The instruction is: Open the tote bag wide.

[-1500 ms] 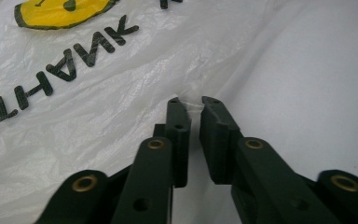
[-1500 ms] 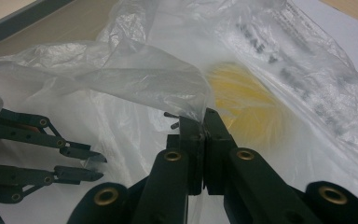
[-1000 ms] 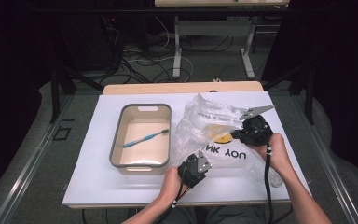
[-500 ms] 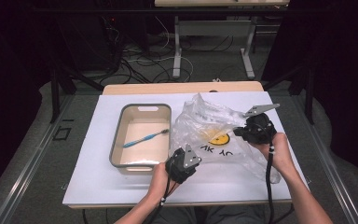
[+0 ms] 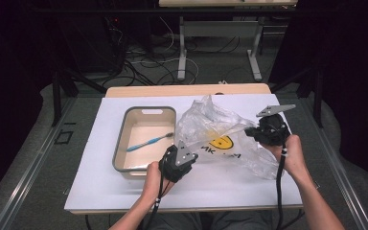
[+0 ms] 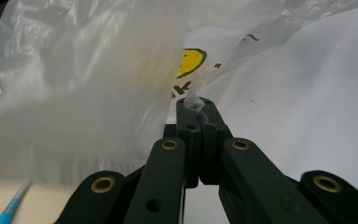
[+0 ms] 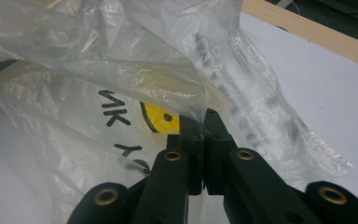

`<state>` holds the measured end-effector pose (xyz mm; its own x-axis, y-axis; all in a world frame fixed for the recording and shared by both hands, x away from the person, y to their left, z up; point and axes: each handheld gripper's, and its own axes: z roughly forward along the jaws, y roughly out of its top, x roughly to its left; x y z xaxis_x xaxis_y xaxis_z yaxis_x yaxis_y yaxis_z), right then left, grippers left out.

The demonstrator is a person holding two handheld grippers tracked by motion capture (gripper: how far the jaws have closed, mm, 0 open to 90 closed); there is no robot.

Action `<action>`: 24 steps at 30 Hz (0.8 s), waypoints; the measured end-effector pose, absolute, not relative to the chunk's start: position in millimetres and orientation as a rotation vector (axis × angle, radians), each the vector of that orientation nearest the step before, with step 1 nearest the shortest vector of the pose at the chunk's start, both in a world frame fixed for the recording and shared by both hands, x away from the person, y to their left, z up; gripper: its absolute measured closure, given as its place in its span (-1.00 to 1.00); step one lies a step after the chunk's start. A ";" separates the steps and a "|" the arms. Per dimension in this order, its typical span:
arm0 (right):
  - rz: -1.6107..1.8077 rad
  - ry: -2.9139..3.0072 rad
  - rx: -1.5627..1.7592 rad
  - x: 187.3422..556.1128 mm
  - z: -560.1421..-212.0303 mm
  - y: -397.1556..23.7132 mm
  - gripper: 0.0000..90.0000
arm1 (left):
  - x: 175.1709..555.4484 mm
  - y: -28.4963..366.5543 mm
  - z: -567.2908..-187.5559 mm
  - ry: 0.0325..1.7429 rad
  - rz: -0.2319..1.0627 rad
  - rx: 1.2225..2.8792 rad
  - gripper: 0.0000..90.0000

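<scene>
Counting one bag, two grippers

- The tabletop is a white sheet laid over a light wooden board whose far edge shows as a pale strip beyond the white.
- A beige tray with a grey rim stands on the left half of it, with its long side running away from the person.
- A clear plastic bag with a yellow smiley face and black lettering lies just right of the tray; its lower part rests on the white surface, its upper folds lifted off it.
</scene>
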<state>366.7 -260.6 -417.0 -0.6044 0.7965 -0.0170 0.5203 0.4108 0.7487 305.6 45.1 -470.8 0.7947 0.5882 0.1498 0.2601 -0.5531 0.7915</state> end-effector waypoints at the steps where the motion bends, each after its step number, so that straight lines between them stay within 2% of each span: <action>1: 1.018 2.301 1.138 366.4 -416.2 -261.8 0.99 | 305.7 46.1 -469.9 0.632 0.525 2.156 0.99; 24: 0.990 2.232 1.193 368.2 -414.7 -275.3 0.99 | 313.6 70.7 -444.0 0.664 0.509 2.158 0.99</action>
